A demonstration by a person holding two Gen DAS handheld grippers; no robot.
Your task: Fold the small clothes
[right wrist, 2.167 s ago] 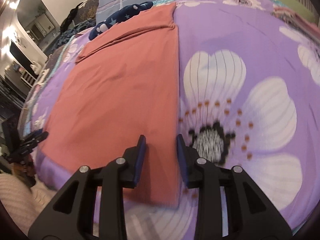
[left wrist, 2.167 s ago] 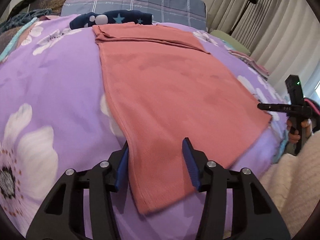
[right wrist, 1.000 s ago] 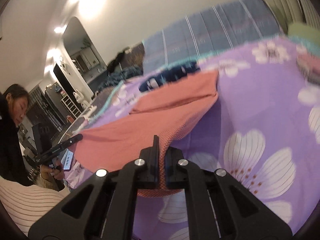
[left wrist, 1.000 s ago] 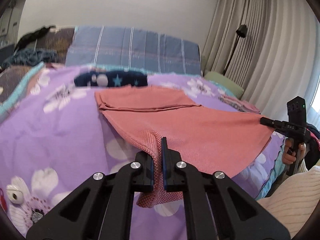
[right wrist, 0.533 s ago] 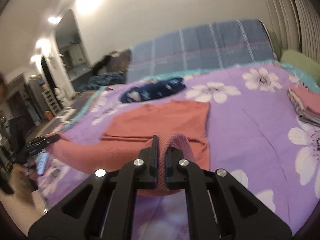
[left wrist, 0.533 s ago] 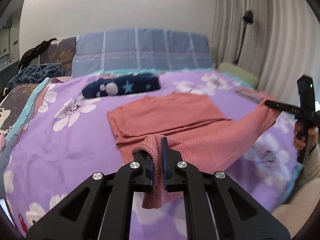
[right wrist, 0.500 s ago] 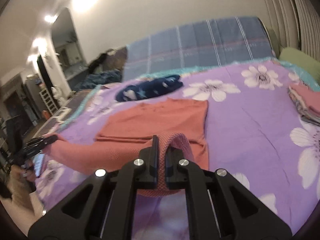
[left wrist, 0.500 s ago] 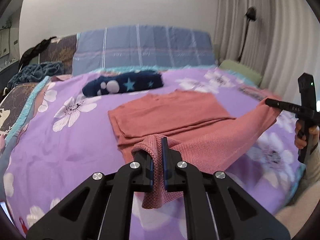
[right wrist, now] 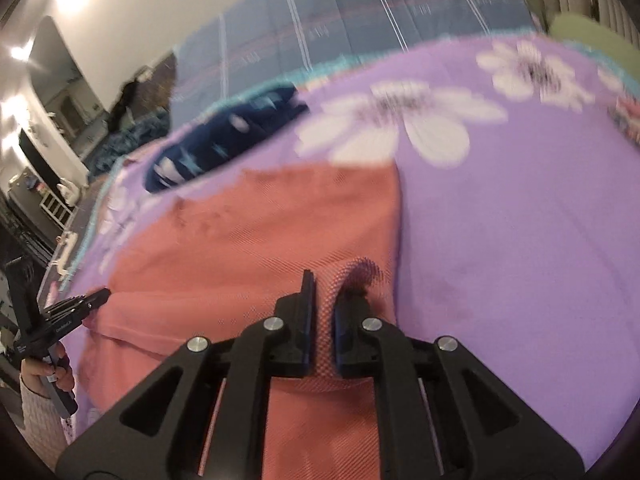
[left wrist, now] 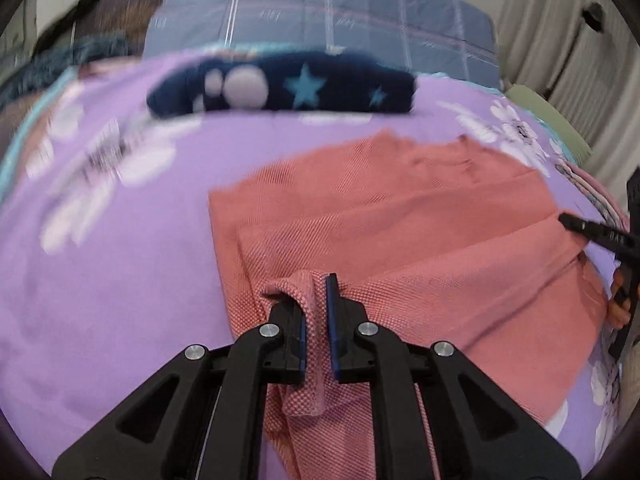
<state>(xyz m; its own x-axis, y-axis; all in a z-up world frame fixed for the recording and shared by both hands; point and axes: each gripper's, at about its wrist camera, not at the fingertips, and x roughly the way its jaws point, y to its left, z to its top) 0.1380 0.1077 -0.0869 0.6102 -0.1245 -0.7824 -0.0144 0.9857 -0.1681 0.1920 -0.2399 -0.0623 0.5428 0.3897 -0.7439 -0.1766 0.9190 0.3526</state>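
Note:
A salmon-pink garment lies on the purple flowered bedspread, its near part folded over toward the far end. My left gripper is shut on the garment's left corner, cloth bunched between its blue pads. My right gripper is shut on the garment at its right corner. Each view shows the other gripper at the side, the right one and the left one, pinching the same folded edge.
A rolled navy cloth with stars lies beyond the garment, before a blue plaid pillow. A stack of folded clothes sits at the right bed edge. Curtains hang to the right; room furniture stands at the left.
Both grippers have carried the held edge forward and down over the garment toward its far end. The fold now lies lower, close to the bedspread.

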